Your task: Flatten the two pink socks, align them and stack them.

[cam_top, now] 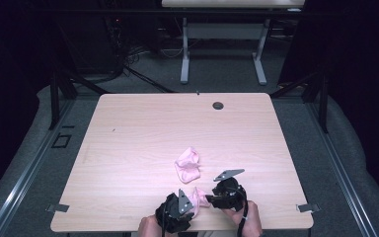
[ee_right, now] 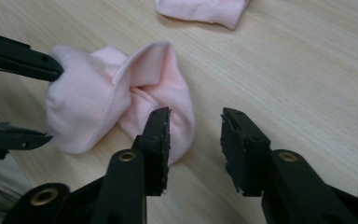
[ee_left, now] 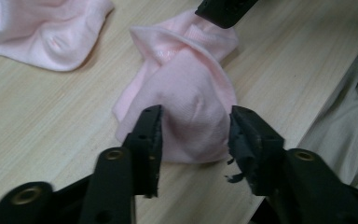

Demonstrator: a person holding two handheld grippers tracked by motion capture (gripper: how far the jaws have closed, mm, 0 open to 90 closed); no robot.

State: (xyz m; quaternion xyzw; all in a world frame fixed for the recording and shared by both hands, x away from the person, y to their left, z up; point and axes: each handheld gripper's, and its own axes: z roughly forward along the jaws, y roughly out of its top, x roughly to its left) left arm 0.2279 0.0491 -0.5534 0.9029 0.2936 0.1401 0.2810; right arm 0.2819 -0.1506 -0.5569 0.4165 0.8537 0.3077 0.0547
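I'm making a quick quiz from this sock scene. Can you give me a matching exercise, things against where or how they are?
Things:
1. near sock
2. far sock
3. left gripper
4. table hole

Places or states:
A. by the table's far edge
B. lying alone mid-table
C. jaws either side of a sock's end
D. bunched between both grippers

Pairs: 1-D, 2-B, 3-C, 4-A

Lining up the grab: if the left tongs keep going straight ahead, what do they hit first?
Most likely the near pink sock, already bulging between the left tongs; beyond it sits a tip of the right tongs.
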